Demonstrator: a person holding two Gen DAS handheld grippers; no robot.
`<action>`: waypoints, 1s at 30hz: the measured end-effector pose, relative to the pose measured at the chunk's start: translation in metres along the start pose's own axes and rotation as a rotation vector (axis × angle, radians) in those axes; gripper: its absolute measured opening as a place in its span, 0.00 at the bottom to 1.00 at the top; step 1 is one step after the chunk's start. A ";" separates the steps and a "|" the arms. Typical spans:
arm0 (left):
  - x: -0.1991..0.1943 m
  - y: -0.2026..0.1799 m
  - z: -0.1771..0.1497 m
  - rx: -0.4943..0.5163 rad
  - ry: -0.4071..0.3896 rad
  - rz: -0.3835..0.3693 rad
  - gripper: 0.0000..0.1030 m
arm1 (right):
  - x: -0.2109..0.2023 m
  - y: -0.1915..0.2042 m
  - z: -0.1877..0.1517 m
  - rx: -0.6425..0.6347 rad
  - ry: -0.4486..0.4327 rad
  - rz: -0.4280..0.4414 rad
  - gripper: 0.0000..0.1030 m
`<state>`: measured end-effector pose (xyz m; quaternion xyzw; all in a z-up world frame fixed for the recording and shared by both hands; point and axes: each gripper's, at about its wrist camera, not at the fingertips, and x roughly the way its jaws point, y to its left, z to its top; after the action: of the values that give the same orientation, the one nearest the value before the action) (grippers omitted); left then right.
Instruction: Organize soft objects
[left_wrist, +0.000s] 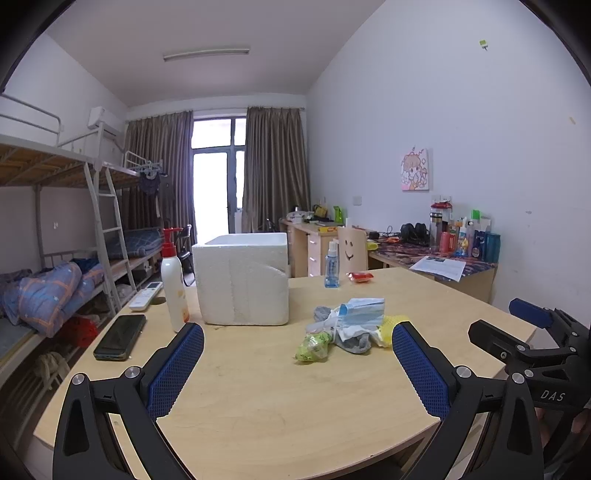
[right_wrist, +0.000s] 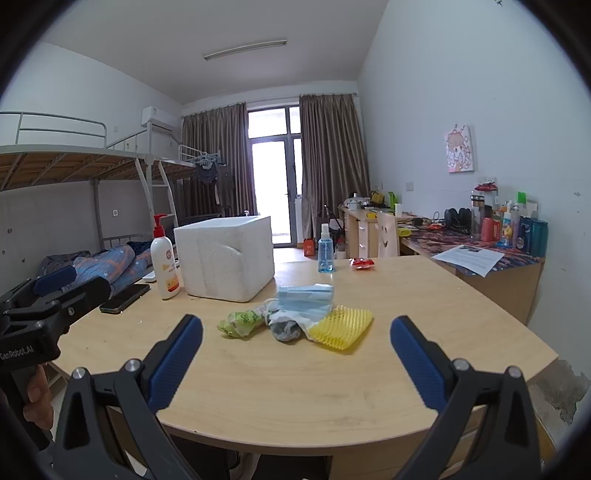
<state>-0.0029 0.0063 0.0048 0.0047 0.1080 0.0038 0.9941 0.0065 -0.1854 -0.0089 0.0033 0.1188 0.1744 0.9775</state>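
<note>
1. My left gripper (left_wrist: 297, 363) and right gripper (right_wrist: 295, 354) carry blue textured pads on black frames.
2. Pale wood worktop (right_wrist: 295, 387).
3. White foam box (right_wrist: 225, 254).
4. Light-blue mask (right_wrist: 304, 295), yellow foam net (right_wrist: 341, 326), grey sock (right_wrist: 286, 330), green bag (right_wrist: 240, 323).

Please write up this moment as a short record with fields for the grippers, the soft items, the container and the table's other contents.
left gripper: open, empty, above table
right gripper: open, empty, above table
soft pile: blue face mask, yellow foam net, grey sock, green bag, touching in one heap
container: white foam box, open top, behind pile
other items: lotion pump bottle, spray bottle, phone
</note>
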 end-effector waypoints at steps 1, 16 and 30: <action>0.000 0.000 0.000 0.000 -0.001 0.000 0.99 | 0.000 0.000 0.000 0.000 0.000 0.000 1.00; 0.017 0.004 -0.002 -0.010 0.032 0.014 0.99 | 0.009 0.001 0.000 0.000 0.023 0.006 1.00; 0.056 0.012 -0.002 -0.020 0.096 0.035 0.99 | 0.042 -0.006 0.008 0.002 0.070 0.008 1.00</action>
<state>0.0516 0.0187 -0.0088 -0.0034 0.1554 0.0226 0.9876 0.0490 -0.1766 -0.0109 -0.0014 0.1531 0.1781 0.9720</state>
